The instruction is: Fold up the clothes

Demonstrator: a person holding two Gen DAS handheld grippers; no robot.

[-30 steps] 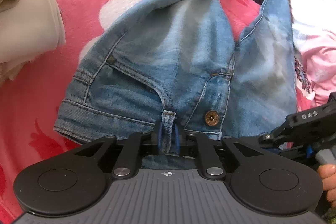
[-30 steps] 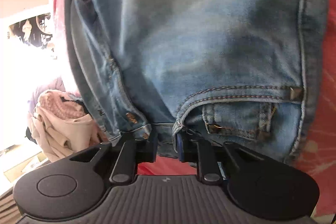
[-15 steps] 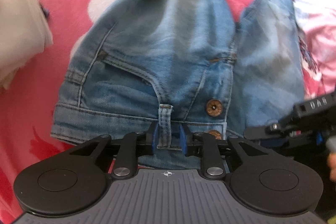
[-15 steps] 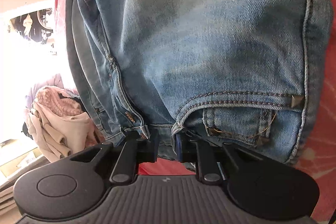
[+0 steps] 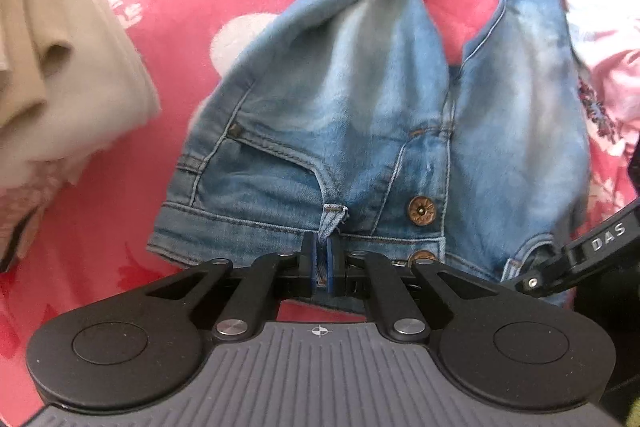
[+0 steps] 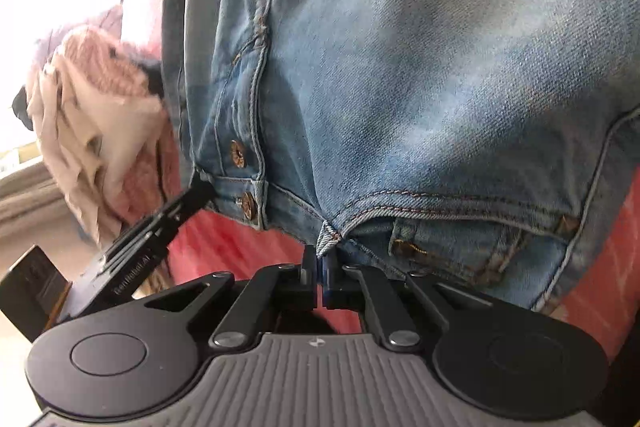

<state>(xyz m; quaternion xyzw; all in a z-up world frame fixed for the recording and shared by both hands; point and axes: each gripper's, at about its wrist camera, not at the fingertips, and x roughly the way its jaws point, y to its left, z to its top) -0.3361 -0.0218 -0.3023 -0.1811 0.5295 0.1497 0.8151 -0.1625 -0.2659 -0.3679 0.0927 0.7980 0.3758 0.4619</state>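
Left gripper (image 5: pixel 322 263) pinching jeans (image 5: pixel 384 131) at waistband belt loop; right gripper (image 6: pixel 320 273) clamping waistband too (denim heavy, floppy; likely sagging between grips).

From my end the jeans (image 5: pixel 360 115) are faded, washed-out denim, slightly rough weave, with dull coppery metal buttons (image 5: pixel 421 210). The blanket (image 5: pixel 192 11) underneath looks like soft fuzzy fleece. Both grippers are matt black plastic with shiny metal pins; cream cloth (image 5: pixel 60 67) at upper left looks plush.
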